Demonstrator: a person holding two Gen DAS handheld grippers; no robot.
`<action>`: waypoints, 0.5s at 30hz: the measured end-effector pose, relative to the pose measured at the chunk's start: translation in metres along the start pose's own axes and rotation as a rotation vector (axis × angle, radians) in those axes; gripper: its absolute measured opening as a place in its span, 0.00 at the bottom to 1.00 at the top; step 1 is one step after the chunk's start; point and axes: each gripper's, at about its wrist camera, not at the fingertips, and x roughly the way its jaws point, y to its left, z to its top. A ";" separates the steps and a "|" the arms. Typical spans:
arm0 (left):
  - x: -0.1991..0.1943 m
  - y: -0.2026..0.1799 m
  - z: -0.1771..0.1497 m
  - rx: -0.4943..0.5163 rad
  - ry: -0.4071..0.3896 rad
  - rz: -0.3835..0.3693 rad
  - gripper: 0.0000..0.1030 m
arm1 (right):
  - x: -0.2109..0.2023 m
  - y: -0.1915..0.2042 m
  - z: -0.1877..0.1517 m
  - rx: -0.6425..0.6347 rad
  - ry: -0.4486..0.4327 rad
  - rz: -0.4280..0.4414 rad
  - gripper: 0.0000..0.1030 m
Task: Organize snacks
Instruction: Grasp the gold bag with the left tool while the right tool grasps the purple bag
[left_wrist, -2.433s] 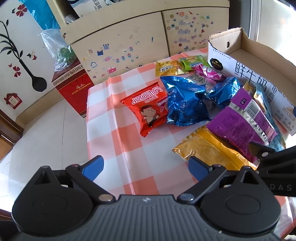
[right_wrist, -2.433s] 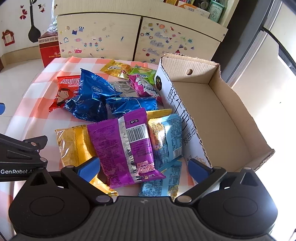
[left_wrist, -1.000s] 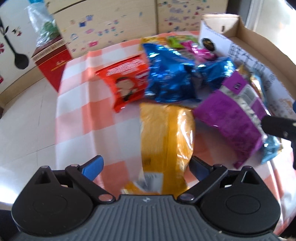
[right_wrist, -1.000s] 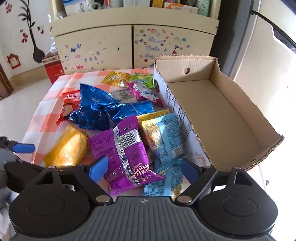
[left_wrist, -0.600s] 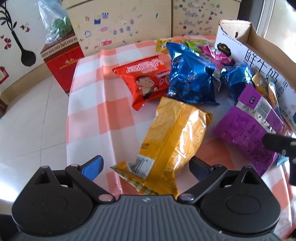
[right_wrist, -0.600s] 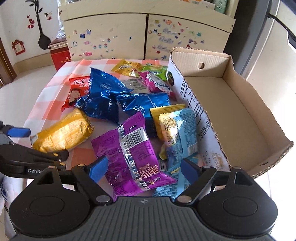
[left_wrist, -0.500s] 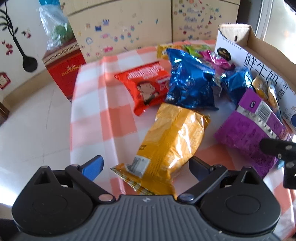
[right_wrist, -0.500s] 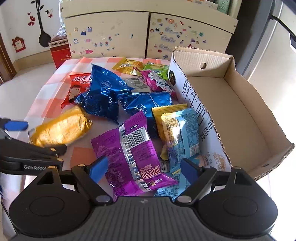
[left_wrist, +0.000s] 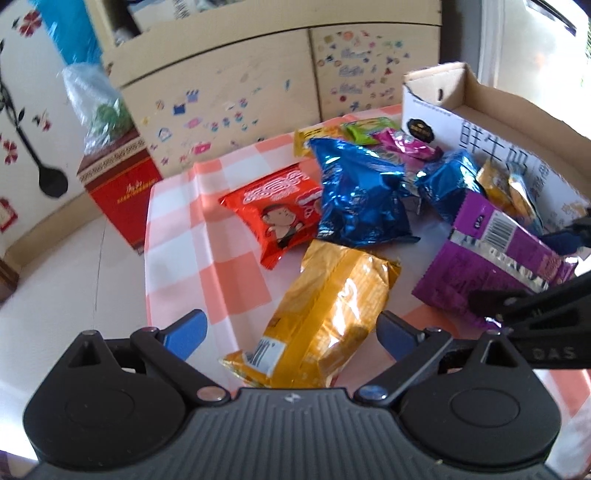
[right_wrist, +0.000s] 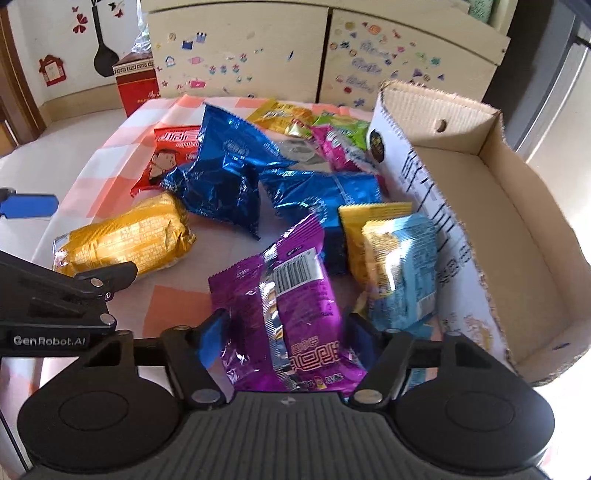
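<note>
my right hand-held gripper (right_wrist: 286, 332) has just been closing around the crinkly purple foil snack packet (right_wrist: 291, 310), pads not clearly pressing yet, to carry it into the open cardboard box (right_wrist: 517, 221) beside it. my left hand-held gripper (left_wrist: 291, 332) gapes over the gold foil packet (left_wrist: 325, 317) on the desk (left_wrist: 177, 236).

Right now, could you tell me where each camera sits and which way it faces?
Left wrist: on the left tool, angled down over the gold packet; its own fingers show, open, plus the right tool's finger at the right edge.
Right wrist: on the right tool, angled down over the purple packet, which lies between its just-closing jaws.
Shared: both packets, the cardboard box.
</note>
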 end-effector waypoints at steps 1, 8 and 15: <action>0.000 -0.001 0.000 0.016 -0.006 0.007 0.93 | 0.002 0.000 0.000 0.002 -0.002 0.006 0.70; -0.001 0.010 0.003 -0.003 -0.034 -0.027 0.84 | -0.006 -0.019 0.001 0.093 -0.008 0.085 0.52; -0.005 0.020 0.010 -0.011 -0.043 -0.097 0.87 | -0.013 -0.042 -0.007 0.188 0.000 0.147 0.58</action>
